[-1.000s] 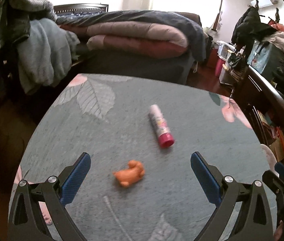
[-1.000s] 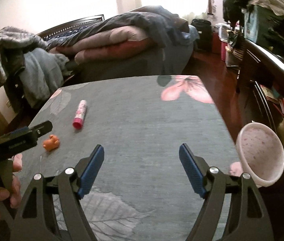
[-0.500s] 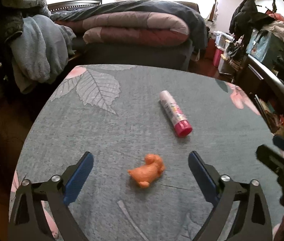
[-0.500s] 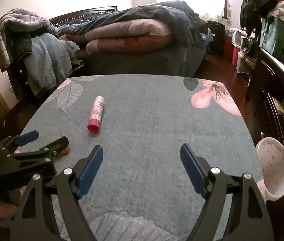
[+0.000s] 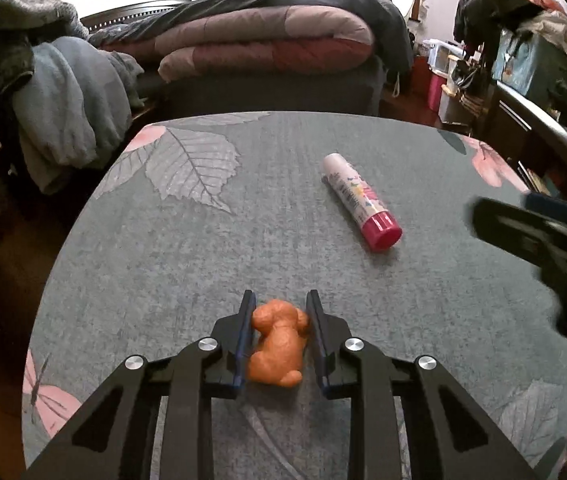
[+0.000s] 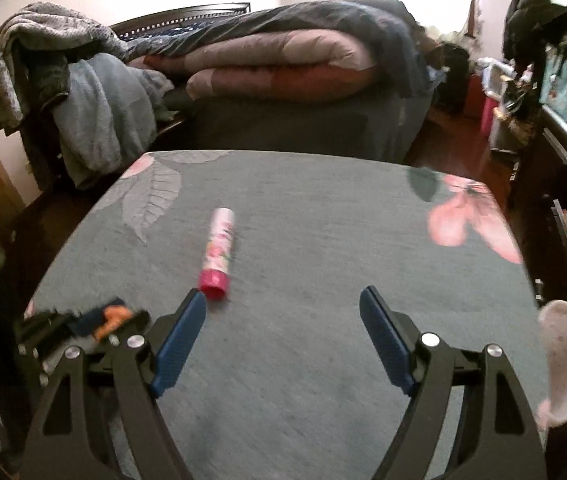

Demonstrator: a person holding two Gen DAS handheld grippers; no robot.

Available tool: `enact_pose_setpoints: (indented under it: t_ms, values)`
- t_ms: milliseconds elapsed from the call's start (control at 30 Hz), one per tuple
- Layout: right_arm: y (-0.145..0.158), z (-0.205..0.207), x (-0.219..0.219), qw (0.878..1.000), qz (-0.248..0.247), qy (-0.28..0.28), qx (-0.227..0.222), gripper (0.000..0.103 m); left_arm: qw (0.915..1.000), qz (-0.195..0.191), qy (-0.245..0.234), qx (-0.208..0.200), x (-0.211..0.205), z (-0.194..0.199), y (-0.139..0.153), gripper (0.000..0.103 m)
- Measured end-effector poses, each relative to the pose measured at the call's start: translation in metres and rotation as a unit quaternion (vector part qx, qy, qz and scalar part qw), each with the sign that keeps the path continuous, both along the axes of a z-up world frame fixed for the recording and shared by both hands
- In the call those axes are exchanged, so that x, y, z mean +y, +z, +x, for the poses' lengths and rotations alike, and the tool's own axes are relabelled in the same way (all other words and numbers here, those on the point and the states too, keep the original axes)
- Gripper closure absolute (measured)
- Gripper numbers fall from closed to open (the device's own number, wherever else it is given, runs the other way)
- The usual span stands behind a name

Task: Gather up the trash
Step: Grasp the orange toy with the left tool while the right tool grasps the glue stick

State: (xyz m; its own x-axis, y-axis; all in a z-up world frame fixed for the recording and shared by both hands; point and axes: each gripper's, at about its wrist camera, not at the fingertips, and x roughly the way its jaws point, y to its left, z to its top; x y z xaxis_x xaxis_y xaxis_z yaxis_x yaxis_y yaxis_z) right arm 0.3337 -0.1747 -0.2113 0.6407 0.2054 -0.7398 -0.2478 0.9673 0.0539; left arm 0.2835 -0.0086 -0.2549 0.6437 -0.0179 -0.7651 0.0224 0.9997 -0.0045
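A small orange lump of trash [image 5: 277, 346] lies on the grey-green floral tablecloth [image 5: 187, 248]. My left gripper [image 5: 280, 300] is shut on it, one pad against each side. It also shows in the right wrist view [image 6: 111, 318], between the left gripper's fingers. A white glue stick with a pink cap [image 5: 359, 206] lies further back to the right; in the right wrist view the glue stick [image 6: 219, 252] is just ahead of my left finger. My right gripper [image 6: 283, 300] is open and empty above the table.
A pale pink speckled bin [image 6: 565, 364] stands off the table's right edge. A bed with folded quilts [image 5: 275, 44] is behind the table. Clothes hang on a chair [image 5: 55, 108] at the left. Dark furniture with clutter [image 5: 543, 92] lines the right side.
My left gripper moved forward and down over the orange lump and closed on it. My right gripper swung left, towards the glue stick, and stayed open.
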Motion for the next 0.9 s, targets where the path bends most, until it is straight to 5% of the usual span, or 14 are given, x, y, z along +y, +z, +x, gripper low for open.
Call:
enact_pose_setpoints:
  t_ms: [200, 600, 900]
  values:
    - [-0.016, 0.033, 0.039, 0.999, -0.008, 0.02, 0.025, 0.024, 0.9992, -0.025, 0.029, -0.012, 0.024, -0.011, 0.007, 0.077]
    - [-0.043, 0.049, 0.079, 0.997, -0.047, 0.033, 0.058, 0.079, 0.9973, -0.05, 0.052, -0.012, 0.05, -0.018, 0.011, 0.077]
    - [-0.041, 0.031, 0.059, 0.997, -0.029, 0.034, 0.066, 0.079, 0.9975, -0.048, 0.051, -0.014, 0.042, -0.022, 0.015, 0.077]
